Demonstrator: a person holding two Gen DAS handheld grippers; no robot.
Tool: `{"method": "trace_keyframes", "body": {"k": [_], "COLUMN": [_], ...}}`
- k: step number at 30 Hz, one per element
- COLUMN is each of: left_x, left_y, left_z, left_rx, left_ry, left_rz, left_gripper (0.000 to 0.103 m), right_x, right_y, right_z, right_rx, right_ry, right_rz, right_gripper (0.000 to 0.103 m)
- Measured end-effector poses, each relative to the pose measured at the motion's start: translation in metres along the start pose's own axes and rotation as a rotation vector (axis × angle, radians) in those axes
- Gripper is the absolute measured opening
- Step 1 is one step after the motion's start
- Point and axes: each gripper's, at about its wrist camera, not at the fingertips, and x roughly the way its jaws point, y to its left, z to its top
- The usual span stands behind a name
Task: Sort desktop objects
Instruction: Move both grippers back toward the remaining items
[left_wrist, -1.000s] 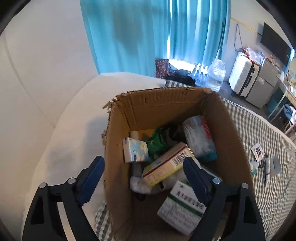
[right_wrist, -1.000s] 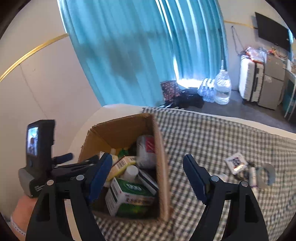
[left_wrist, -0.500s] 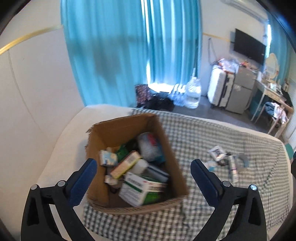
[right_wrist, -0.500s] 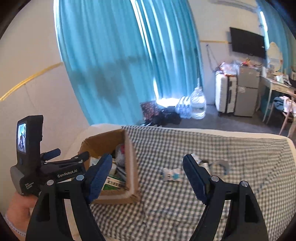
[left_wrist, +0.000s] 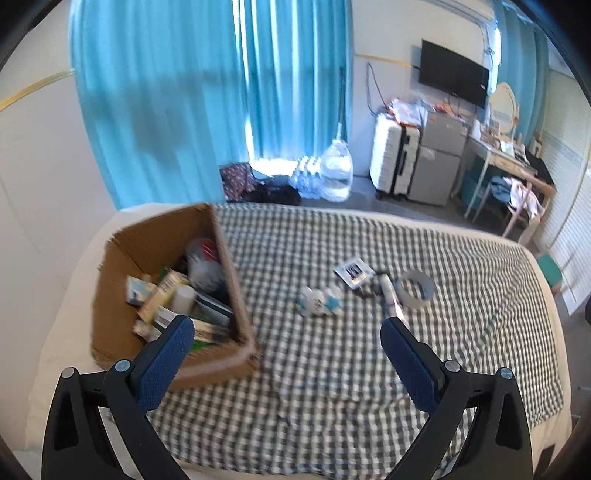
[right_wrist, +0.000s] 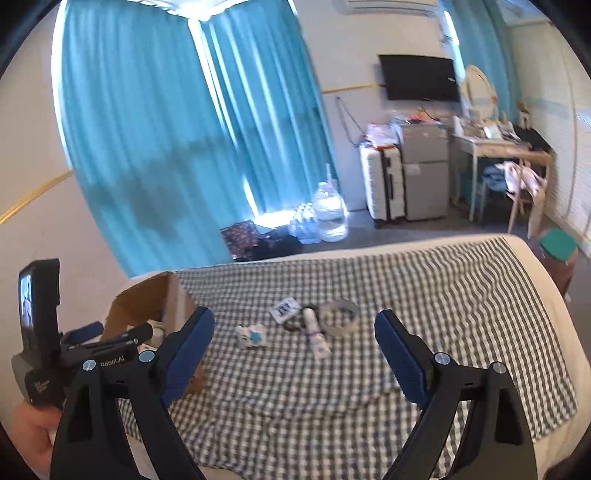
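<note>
A cardboard box (left_wrist: 122, 258) holding several packets and boxes stands on the left of a checked cloth (left_wrist: 332, 369); it also shows in the right wrist view (right_wrist: 181, 299). Loose on the cloth lie a small white and blue toy (left_wrist: 317, 301) (right_wrist: 251, 335), a white card (left_wrist: 352, 271) (right_wrist: 285, 307), a white tube (left_wrist: 389, 295) (right_wrist: 316, 334) and a grey tape roll (left_wrist: 413, 288) (right_wrist: 340, 314). My left gripper (left_wrist: 286, 354) is open and empty, held back from the box. My right gripper (right_wrist: 293, 347) is open and empty, above the cloth. The left tool (right_wrist: 40, 343) shows at the right view's left edge.
The cloth covers a white bed. Blue curtains (left_wrist: 207, 92), water bottles (left_wrist: 332, 173), a white suitcase (left_wrist: 391, 158), a grey cabinet (left_wrist: 439, 162), a desk (left_wrist: 509, 166) and a wall TV (left_wrist: 454, 77) stand beyond the bed's far edge.
Both grippers have pulled back and up from the box. The box now looks smaller and to the left, and the loose items on the cloth have come into view.
</note>
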Motion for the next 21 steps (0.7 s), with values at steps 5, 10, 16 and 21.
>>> {"method": "trace_keyframes", "body": {"k": [5, 10, 16, 21], "left_x": [0.026, 0.055, 0.099, 0.14], "left_y": [-0.032, -0.048, -0.056, -0.06], "left_z": [-0.019, -0.035, -0.044, -0.043], "left_rx": [0.037, 0.043, 0.014, -0.031], "left_ry": [0.048, 0.1, 0.156, 0.176], "left_rz": [0.002, -0.011, -0.009, -0.015], "left_gripper": [0.103, 0.103, 0.103, 0.103], "right_x": [0.015, 0.048, 0.087, 0.131], "right_y": [-0.031, -0.05, -0.064, -0.072], "right_z": [-0.019, -0.034, -0.054, -0.063], "right_rx": [0.037, 0.075, 0.074, 0.065], "right_ry": [0.035, 0.086, 0.138, 0.192], "right_rz": [-0.02, -0.031, -0.045, -0.055], "right_gripper": [0.089, 0.089, 0.089, 0.089]}}
